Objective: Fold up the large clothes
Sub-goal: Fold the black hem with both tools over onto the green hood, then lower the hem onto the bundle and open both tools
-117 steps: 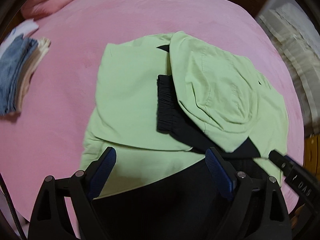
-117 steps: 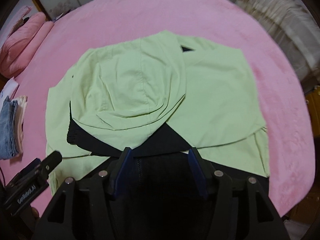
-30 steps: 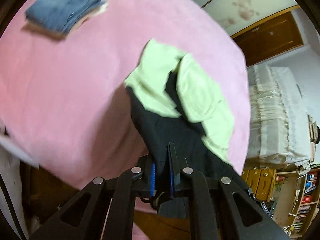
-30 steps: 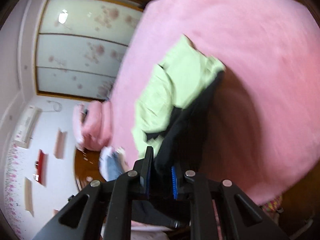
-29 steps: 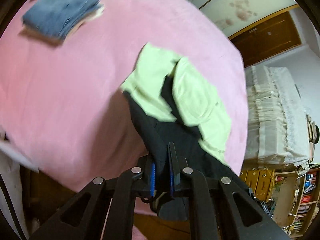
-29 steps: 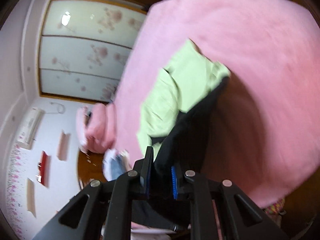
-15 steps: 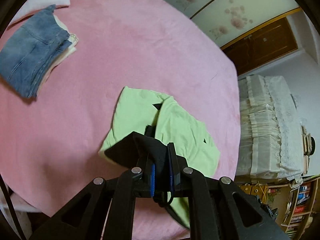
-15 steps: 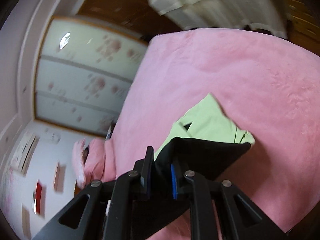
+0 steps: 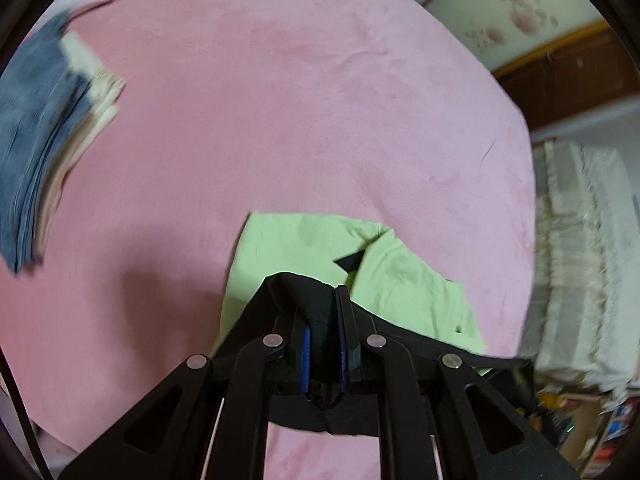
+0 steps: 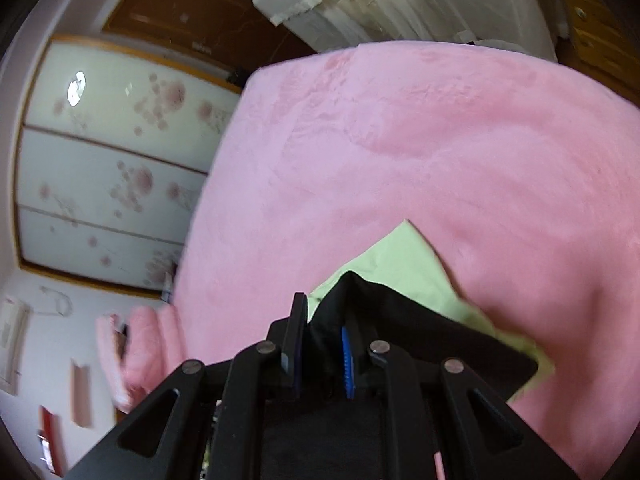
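Garment (image 9: 400,276) mostly hidden behind tools.

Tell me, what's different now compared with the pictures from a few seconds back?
Both tools, open over the spread garment then, have clamped its black hem: the left tool and the right tool carry the black part forward over the green part, covering more of it. The pink bedspread and the folded stack stayed put.

lime green and black garment (image 9: 288,248) lying on the pink plush bed cover (image 9: 280,100), folded stack of blue denim and cream clothes (image 9: 44,136) well apart to its left, white pleated bedding (image 9: 576,256) beyond the cover's right edge
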Demonstrator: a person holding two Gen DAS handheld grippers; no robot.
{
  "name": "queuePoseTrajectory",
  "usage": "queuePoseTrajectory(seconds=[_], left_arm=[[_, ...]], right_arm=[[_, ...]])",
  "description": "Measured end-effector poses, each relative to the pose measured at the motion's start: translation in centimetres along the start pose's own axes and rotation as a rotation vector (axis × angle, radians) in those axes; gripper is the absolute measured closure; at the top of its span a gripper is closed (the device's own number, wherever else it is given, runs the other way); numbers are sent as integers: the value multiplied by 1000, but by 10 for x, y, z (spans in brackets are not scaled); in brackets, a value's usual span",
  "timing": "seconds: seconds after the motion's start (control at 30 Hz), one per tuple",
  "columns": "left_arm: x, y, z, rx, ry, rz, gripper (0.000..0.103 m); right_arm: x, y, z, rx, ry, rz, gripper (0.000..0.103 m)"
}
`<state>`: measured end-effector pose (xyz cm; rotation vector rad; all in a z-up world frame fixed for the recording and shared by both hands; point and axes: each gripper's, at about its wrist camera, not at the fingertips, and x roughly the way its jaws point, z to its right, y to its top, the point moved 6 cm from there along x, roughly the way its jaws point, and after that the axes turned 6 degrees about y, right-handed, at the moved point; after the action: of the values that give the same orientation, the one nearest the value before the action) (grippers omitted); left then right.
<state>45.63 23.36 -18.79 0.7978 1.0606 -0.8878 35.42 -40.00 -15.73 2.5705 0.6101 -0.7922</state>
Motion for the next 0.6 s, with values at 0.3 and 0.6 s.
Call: queuePoseTrajectory(seconds=[0.3, 0.6], left_arm=[[15, 31, 24, 103, 234, 105, 29], [-6, -54, 59, 316, 245, 202, 28]], right_arm=[[51, 16, -16, -151, -92, -67, 63], [2, -33, -21, -360, -146, -33, 50]])
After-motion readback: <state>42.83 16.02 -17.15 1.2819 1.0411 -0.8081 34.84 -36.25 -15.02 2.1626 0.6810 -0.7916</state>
